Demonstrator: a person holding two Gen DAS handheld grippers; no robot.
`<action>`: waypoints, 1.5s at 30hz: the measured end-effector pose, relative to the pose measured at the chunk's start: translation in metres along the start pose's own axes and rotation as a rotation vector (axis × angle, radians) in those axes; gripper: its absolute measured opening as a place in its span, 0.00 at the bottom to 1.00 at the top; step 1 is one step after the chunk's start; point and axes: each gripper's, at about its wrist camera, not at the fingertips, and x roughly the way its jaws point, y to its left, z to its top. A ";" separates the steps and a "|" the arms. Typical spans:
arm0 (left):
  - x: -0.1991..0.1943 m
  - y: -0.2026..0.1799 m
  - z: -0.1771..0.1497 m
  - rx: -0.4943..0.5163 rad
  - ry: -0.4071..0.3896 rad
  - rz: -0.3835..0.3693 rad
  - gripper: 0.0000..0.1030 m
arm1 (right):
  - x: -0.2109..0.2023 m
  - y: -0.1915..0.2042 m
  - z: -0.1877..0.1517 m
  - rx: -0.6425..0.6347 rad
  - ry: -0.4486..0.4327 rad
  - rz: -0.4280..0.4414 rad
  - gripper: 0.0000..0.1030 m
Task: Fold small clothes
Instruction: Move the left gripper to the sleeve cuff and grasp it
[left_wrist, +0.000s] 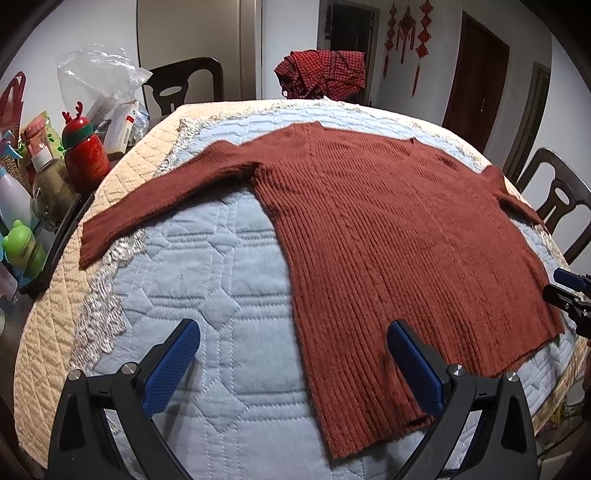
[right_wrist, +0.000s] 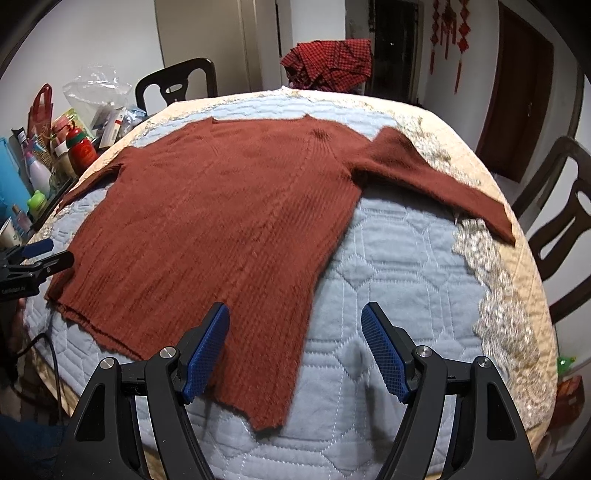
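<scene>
A rust-brown ribbed knit sweater (left_wrist: 388, 229) lies flat and spread out on a quilted blue cover, both sleeves stretched sideways; it also shows in the right wrist view (right_wrist: 221, 221). My left gripper (left_wrist: 293, 332) is open and empty, hovering over the hem's left corner. My right gripper (right_wrist: 295, 314) is open and empty, over the hem's right corner. The right gripper also shows at the right edge of the left wrist view (left_wrist: 569, 291), and the left gripper at the left edge of the right wrist view (right_wrist: 40, 254).
The quilted cover (left_wrist: 207, 280) has a beige border (right_wrist: 517, 266). Bottles, a red reindeer flask (left_wrist: 85, 151), a plastic bag and boxes crowd the table's left side. Dark chairs (right_wrist: 565, 221) stand around. A red checked cloth (left_wrist: 325, 74) hangs at the far end.
</scene>
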 end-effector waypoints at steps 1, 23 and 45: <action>0.000 0.003 0.003 -0.007 -0.004 0.002 0.99 | 0.000 0.002 0.003 -0.006 -0.006 0.002 0.72; 0.007 0.148 0.033 -0.374 -0.062 0.082 0.85 | 0.038 0.061 0.060 -0.112 -0.050 0.127 0.72; 0.052 0.198 0.047 -0.575 -0.025 0.062 0.32 | 0.062 0.074 0.081 -0.127 -0.026 0.141 0.72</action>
